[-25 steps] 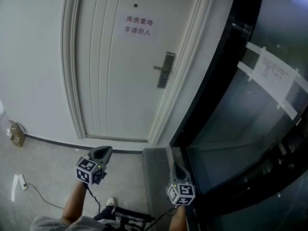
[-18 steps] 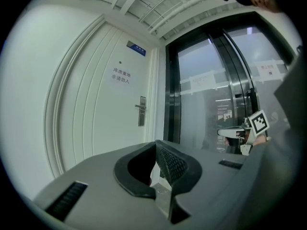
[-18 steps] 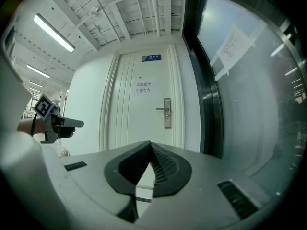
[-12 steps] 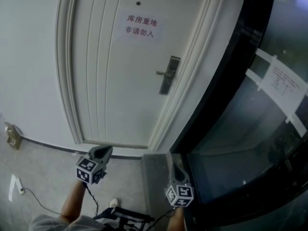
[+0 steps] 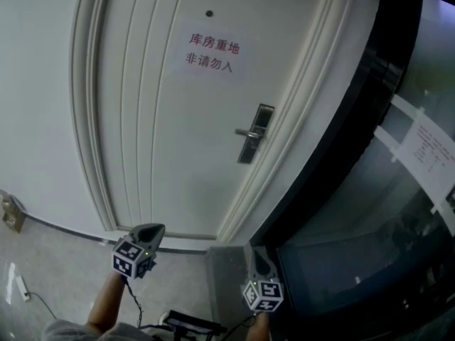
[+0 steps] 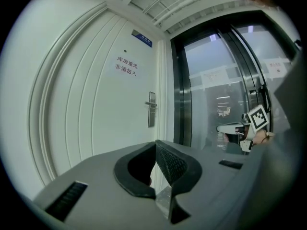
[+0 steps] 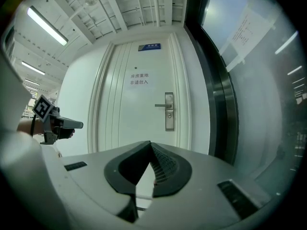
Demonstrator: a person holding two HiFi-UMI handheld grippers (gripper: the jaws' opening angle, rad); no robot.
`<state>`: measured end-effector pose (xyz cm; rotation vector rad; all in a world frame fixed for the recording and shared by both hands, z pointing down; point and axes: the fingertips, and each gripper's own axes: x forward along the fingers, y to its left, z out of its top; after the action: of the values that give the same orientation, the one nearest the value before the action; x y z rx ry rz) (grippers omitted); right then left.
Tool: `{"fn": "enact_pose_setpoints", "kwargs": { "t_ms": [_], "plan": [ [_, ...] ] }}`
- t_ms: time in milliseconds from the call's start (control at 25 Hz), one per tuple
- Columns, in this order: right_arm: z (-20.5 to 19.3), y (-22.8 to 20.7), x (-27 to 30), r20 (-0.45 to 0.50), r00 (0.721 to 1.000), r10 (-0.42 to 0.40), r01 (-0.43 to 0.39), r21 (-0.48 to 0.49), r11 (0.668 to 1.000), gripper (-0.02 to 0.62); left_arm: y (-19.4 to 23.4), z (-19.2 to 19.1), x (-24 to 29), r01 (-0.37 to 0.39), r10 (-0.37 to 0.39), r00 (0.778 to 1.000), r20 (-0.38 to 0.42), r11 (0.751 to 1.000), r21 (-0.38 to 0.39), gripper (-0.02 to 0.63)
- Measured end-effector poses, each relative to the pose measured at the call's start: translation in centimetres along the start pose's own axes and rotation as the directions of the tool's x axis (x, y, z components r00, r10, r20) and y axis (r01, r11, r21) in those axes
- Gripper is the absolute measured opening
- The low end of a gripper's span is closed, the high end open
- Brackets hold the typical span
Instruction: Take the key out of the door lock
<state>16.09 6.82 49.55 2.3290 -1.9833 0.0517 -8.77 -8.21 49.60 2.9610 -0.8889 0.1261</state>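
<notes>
The white door (image 5: 178,141) carries a metal lock plate with a lever handle (image 5: 254,133), also visible in the left gripper view (image 6: 151,109) and the right gripper view (image 7: 169,111). A small dark spot sits under the handle; the key is too small to make out. My left gripper (image 5: 148,230) is held low and far from the lock, its jaws shut on nothing (image 6: 155,143). My right gripper (image 5: 257,253) hangs low beside the door frame, jaws shut and empty (image 7: 150,143). Each gripper shows in the other's view: the right one (image 6: 235,127) and the left one (image 7: 67,123).
A paper sign with red characters (image 5: 212,53) is stuck on the door. To the right runs a black-framed glass wall (image 5: 384,190) with paper notices (image 5: 432,148). A small box (image 5: 10,213) and a white cable (image 5: 18,284) lie on the floor at left.
The door has come nearer and the lock has slid lower and to the right in the head view. Both grippers stay low and shut.
</notes>
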Motion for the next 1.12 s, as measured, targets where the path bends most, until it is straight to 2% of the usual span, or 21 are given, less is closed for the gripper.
{"fn": "enact_pose_setpoints", "kwargs": {
  "t_ms": [320, 600, 1120],
  "plan": [
    [0.9, -0.1, 5.5, 0.005, 1.000, -0.018, 0.018, -0.011, 1.000, 0.012, 4.0, 0.6, 4.1, 0.015, -0.014, 1.000, 0.011, 1.000, -0.005, 0.005],
    [0.9, -0.3, 7.8, -0.005, 1.000, -0.031, 0.031, -0.018, 0.999, 0.012, 6.0, 0.7, 6.0, 0.020, -0.020, 1.000, 0.010, 1.000, -0.015, 0.005],
    [1.4, -4.7, 15.2, -0.001, 1.000, -0.019, 0.019, -0.015, 1.000, 0.012, 8.4, 1.8, 13.7, 0.006, -0.006, 1.000, 0.019, 1.000, -0.016, 0.005]
  ]
}}
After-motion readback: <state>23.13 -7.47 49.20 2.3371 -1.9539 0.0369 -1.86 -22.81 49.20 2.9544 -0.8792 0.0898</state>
